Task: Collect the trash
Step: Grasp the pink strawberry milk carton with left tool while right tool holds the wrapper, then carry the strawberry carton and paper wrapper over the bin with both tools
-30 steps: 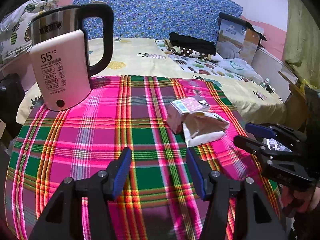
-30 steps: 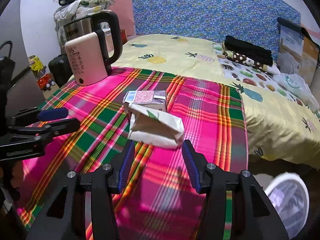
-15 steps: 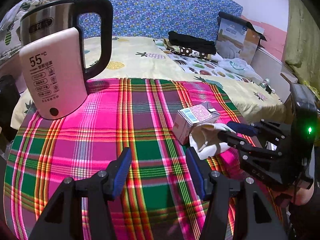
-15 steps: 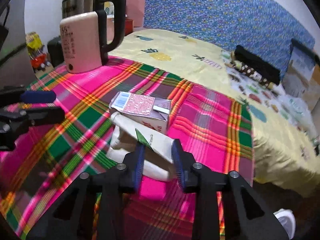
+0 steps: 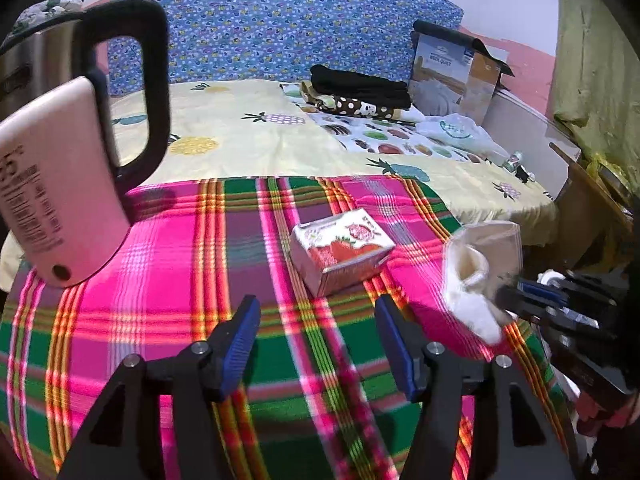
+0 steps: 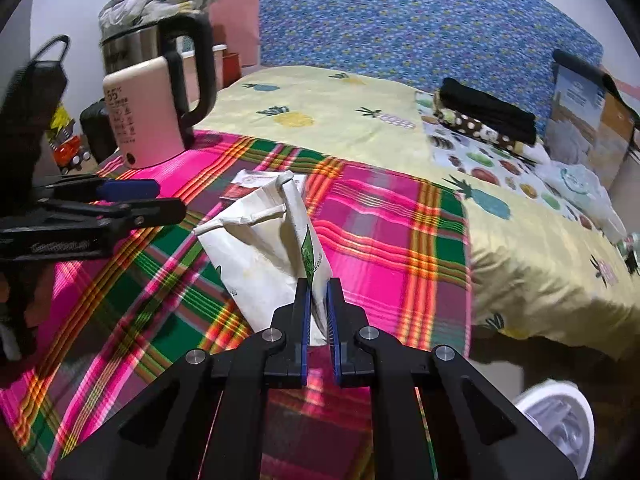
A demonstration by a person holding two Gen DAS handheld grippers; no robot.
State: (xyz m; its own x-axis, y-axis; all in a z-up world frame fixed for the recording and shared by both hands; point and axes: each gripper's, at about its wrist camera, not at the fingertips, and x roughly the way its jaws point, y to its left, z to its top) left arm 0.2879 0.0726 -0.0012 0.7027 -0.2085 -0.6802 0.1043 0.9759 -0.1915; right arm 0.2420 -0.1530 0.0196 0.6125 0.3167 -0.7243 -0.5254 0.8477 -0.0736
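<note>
- Right tool [image 6: 318, 300]: blue pads pinched shut on lower edge of white paper bag [image 6: 264, 256]; just closed within the last moments; bag tilted up off plaid cloth [image 6: 380, 240], folded top pointing away from tool.
- Same bag in left view [image 5: 480, 268], to the right of left tool, open mouth showing, blurred; right tool [image 5: 516, 300] at its lower corner.
- Left tool [image 5: 318, 344]: jaws wide apart and just widened further, nothing between pads, only cloth below.
- Small carton [image 5: 340, 248], pink and red print, flat on cloth just ahead and slightly right of left tool; apart from bag. Clear cloth between left pads and carton.
- Open room: broad bare cloth ahead-left of left tool. Cloth edge drops off right of right tool; white bin [image 6: 556, 424] on floor lower right, beyond that edge.
- Obstacle: kettle [image 5: 68, 168], steel body, black handle, pale pink front panel, upright at far left of left tool, on cloth corner. In right view kettle [image 6: 156, 108] far ahead-left, left tool [image 6: 116, 204] between.
- Beyond cloth: yellow fruit-print bedsheet [image 5: 260, 132], folded dark clothes [image 5: 360, 88], cardboard box [image 5: 456, 72], blue patterned headboard [image 5: 280, 20].
- Textures: cloth woven, pink/green/orange; bag creased, matte; carton glossy, rectangular.
</note>
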